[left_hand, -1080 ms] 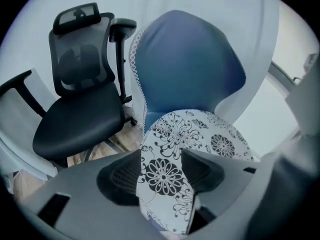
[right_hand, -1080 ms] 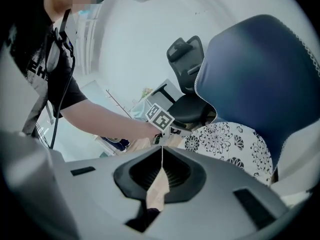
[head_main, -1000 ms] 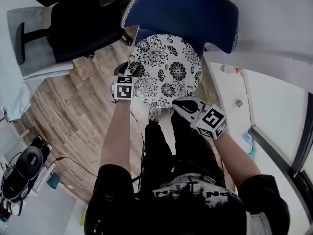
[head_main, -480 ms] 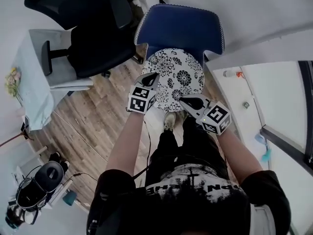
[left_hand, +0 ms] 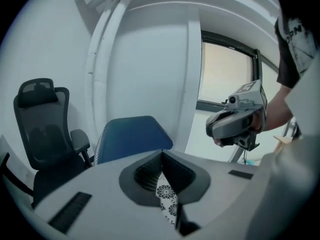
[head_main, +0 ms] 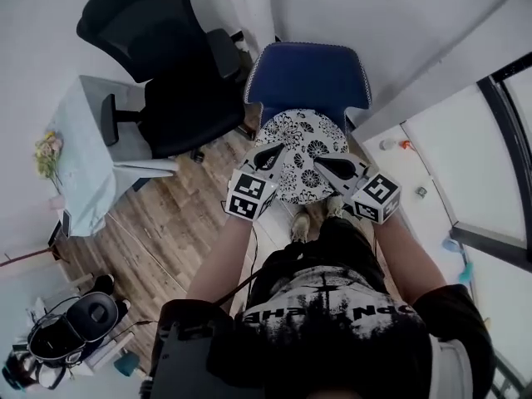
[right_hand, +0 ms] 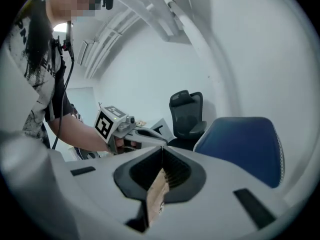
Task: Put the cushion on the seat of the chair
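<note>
A round white cushion [head_main: 306, 144] with black flowers hangs in the air in front of the blue chair [head_main: 309, 73], between my two grippers. My left gripper [head_main: 274, 150] is shut on the cushion's left edge; its jaws have just been closing, and a strip of flowered cloth [left_hand: 166, 204] sits between them. My right gripper [head_main: 321, 164] is shut on the near right edge, and the cushion's tan underside [right_hand: 157, 191] shows in its jaws. The blue chair [left_hand: 131, 136] [right_hand: 242, 144] stands just beyond both grippers. The cushion hides the chair's seat in the head view.
A black office chair [head_main: 158, 48] stands left of the blue chair, beside a table with a pale cloth [head_main: 91, 140] and flowers [head_main: 48, 152]. White walls are behind the chairs. A dark window frame [head_main: 499, 115] is at the right. A dark bag [head_main: 71, 327] lies on the wooden floor.
Both grippers have risen together with the cushion between them. The left gripper's jaws have closed on the cushion's edge. The chairs now look farther below the camera.
</note>
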